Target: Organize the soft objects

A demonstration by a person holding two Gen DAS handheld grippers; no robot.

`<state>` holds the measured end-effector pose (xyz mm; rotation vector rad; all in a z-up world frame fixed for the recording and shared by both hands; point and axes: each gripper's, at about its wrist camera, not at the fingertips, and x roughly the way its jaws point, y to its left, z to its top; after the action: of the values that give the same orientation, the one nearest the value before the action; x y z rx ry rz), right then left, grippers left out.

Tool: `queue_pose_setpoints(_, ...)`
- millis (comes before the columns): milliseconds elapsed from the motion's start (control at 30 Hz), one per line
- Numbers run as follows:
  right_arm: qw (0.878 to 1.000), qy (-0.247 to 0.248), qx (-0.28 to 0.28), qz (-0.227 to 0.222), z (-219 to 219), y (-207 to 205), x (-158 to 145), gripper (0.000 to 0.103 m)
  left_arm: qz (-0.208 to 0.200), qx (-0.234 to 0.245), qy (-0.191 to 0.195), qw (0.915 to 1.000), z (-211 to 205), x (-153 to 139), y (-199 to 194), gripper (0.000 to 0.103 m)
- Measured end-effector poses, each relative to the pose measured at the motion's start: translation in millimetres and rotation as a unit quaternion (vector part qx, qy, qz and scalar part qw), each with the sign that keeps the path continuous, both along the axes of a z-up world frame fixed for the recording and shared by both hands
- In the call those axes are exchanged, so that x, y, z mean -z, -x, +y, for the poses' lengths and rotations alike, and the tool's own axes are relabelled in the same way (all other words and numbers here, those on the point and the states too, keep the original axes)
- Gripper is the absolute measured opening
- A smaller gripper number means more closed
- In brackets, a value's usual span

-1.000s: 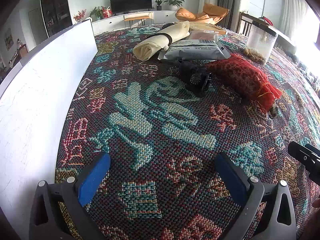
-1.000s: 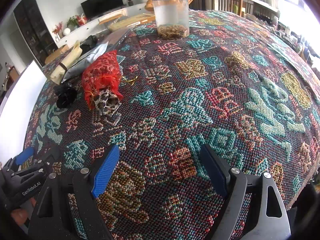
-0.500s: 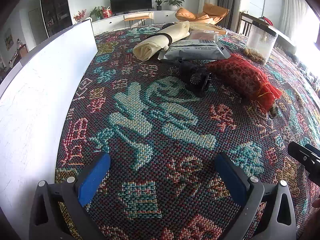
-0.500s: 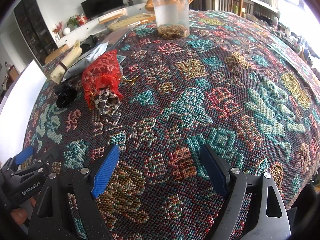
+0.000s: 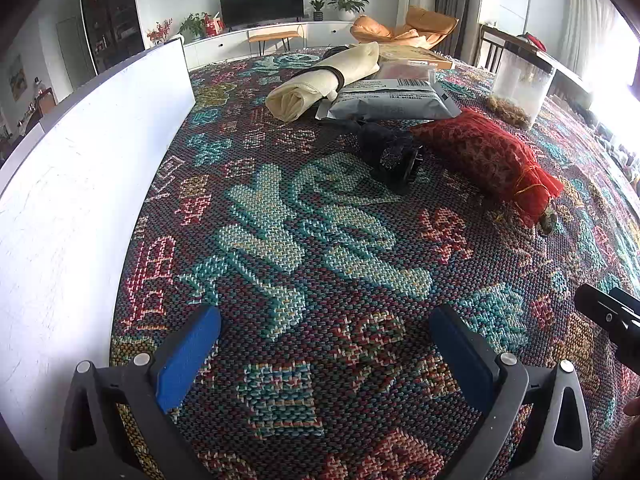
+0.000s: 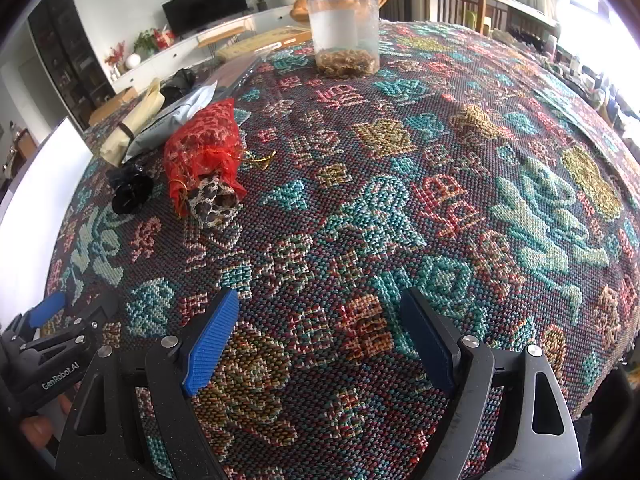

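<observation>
A red mesh pouch [image 5: 486,160] [image 6: 202,150] with a leopard-print cloth [image 6: 212,202] poking from its mouth lies on the patterned tablecloth [image 5: 304,240]. Beside it sits a black bundle [image 5: 390,152] [image 6: 130,190]. Behind them lie a cream rolled cloth [image 5: 320,80] [image 6: 134,124] with a dark band and a grey plastic packet [image 5: 390,102] [image 6: 176,114]. My left gripper [image 5: 324,330] is open over bare cloth, well short of these. My right gripper [image 6: 320,316] is also open and holds nothing, with the pouch far ahead to its left.
A clear jar [image 5: 522,86] [image 6: 344,34] with brown bits at its bottom stands at the back. A white board [image 5: 80,184] [image 6: 28,216] runs along the table's left side. A flat cardboard box [image 5: 414,58] lies behind the packet. The table edge drops away at the right [image 6: 608,360].
</observation>
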<state>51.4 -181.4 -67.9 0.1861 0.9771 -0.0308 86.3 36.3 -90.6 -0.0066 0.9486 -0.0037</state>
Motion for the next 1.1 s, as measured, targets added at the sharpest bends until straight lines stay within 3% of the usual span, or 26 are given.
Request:
queue_pose_setpoints(567, 1.000, -0.004, 0.000, -0.001, -0.7, -0.3, -0.1, 0.085, 0.000, 0.000, 0.000, 1.0000, 0.0, 0.0, 0.1, 0.103)
queue_pose_setpoints(733, 0.995, -0.079, 0.048, -0.048, -35.0, 14.1, -8.9, 0.085, 0.016, 0.010, 0.001, 0.9998, 2.4, -0.9, 6.5, 0.103)
queue_pose_setpoints(900, 0.972, -0.170, 0.116, -0.115, -77.2, 35.9, -19.4, 0.087, 0.004, 0.015, 0.003, 0.9999, 6.9, -0.9, 19.6, 0.103)
queue_pose_setpoints(967, 0.972, -0.173, 0.095, -0.129, -73.0, 33.7, -24.9, 0.087, 0.002, 0.012, 0.000, 0.9999, 5.3, -1.0, 19.8, 0.103)
queue_pose_setpoints(1033, 0.979, -0.161, 0.025, -0.124, -53.6, 13.7, -30.9, 0.086, 0.001, 0.010, 0.000, 0.9999, 5.0, -1.4, 18.1, 0.103)
queue_pose_setpoints(1100, 0.986, -0.117, -0.042, -0.111, -23.7, -11.7, -38.2, 0.086, 0.000, 0.010, 0.001, 0.9999, 5.3, -1.5, 18.9, 0.103)
